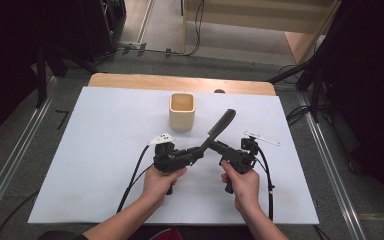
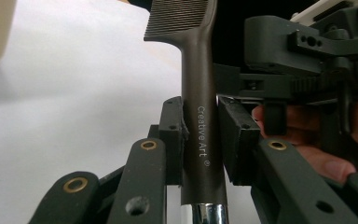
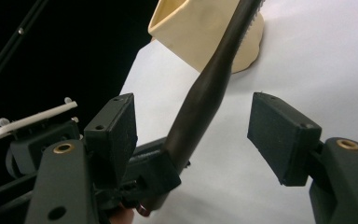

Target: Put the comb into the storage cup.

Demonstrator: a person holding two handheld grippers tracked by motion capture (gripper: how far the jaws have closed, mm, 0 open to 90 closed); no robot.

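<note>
A dark brown comb (image 1: 221, 125) with fine teeth and a "Creative Art" handle slants up toward the frame's centre, seemingly clear of the table, near the cup.

My workspace: a white-topped desk in a dim room.

I work at a desk (image 1: 105, 165) covered by a white sheet, with a strip of bare wood (image 1: 180, 81) showing along its far edge. Grey floor (image 1: 15, 145) surrounds it, with metal rails (image 1: 10, 165) running along both sides. Beyond the far edge, cables (image 1: 195, 30) trail across the floor toward a pale wooden unit (image 1: 260, 17). The far left and far right corners of the room lie in deep shadow.
</note>
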